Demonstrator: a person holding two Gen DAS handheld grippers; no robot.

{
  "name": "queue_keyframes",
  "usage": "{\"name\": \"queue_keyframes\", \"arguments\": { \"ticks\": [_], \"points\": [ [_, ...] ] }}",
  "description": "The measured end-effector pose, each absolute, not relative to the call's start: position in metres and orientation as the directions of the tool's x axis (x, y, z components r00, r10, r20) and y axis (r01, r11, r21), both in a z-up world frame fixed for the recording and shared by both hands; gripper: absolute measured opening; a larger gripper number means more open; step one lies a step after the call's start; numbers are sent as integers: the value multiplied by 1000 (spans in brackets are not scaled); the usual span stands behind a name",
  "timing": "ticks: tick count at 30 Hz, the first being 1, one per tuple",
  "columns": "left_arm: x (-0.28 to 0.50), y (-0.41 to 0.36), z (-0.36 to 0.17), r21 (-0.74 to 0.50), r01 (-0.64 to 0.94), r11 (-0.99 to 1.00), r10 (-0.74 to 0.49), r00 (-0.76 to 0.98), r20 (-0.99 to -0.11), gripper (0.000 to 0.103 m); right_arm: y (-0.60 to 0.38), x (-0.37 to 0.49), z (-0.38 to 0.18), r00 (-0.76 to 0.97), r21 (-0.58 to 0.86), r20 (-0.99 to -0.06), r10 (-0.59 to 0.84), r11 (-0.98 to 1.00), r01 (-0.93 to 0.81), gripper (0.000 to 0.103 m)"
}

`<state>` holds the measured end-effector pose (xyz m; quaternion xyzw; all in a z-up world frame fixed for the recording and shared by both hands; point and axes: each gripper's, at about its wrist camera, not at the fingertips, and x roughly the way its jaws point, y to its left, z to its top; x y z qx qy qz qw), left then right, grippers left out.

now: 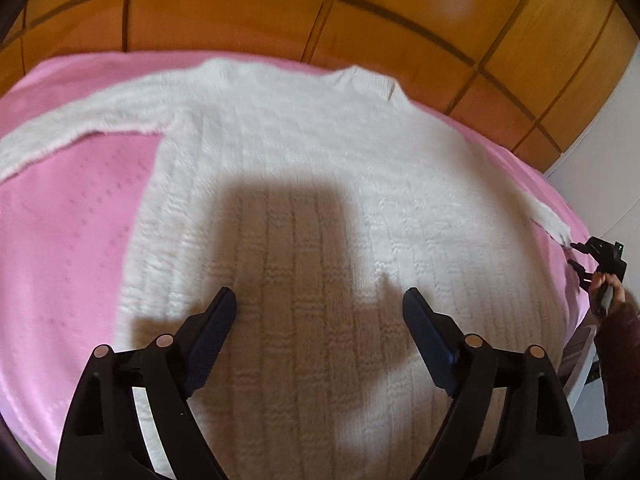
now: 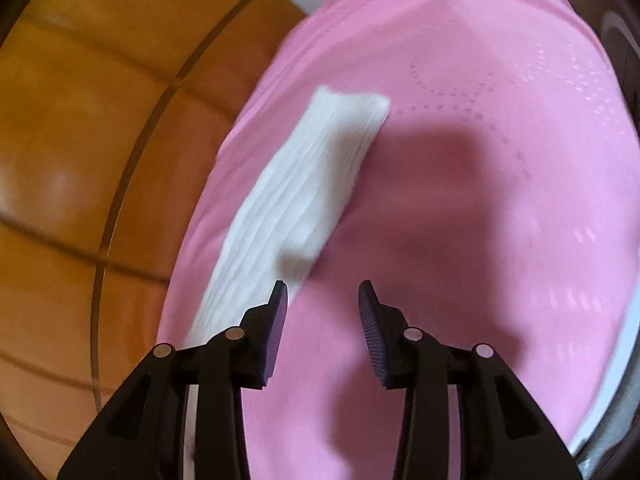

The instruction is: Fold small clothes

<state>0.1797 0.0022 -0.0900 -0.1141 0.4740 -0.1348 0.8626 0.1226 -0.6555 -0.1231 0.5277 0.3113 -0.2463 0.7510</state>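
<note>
A white knitted sweater (image 1: 304, 168) lies spread flat on a pink bedspread (image 1: 68, 216), neck toward the far edge and one sleeve (image 1: 52, 136) stretched out to the left. My left gripper (image 1: 320, 300) hovers open over the sweater's lower body with nothing between its fingers. The other sleeve (image 2: 296, 196) lies straight on the pink cover in the right wrist view. My right gripper (image 2: 324, 292) is open just beside that sleeve's edge, nothing between its pads. In the left wrist view the right gripper (image 1: 576, 257) sits at the sleeve's cuff (image 1: 556, 224), held by a hand (image 1: 610, 286).
Orange-brown wooden panels (image 1: 280, 12) run behind the bed's far edge. A white wall (image 1: 600, 152) stands at the right. The bed's edge (image 2: 600, 412) drops off at the lower right of the right wrist view.
</note>
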Motion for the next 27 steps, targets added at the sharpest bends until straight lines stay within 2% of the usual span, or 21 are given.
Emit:
{"name": "queue_keyframes", "arguments": {
  "ticks": [6, 7, 8, 11, 15, 22, 27],
  "points": [
    [186, -2, -97, -322, 116, 940, -330, 554, -764, 95, -688, 158, -136, 684, 650, -728, -54, 264, 712, 32],
    [189, -5, -97, -319, 117, 941, -328, 555, -765, 97, -691, 164, -133, 673, 637, -737, -59, 272, 722, 26],
    [190, -6, -98, -316, 120, 941, -327, 554, -765, 99, -692, 172, -128, 658, 615, -750, -68, 295, 731, 7],
    [191, -12, -100, -283, 131, 950, -307, 554, -774, 99, -677, 197, -103, 655, 572, -750, -89, 410, 711, 6],
    [193, -18, -102, -233, 151, 961, -278, 557, -782, 99, -627, 227, -57, 721, 566, -692, -45, 586, 580, 6],
    [195, -17, -101, -228, 154, 961, -275, 544, -793, 99, -478, 286, -7, 767, 566, -609, 203, 789, 241, 6],
    [199, -5, -98, -319, 131, 939, -338, 532, -776, 99, -335, 326, -14, 674, 545, -626, 393, 838, 17, 6]
  ]
}}
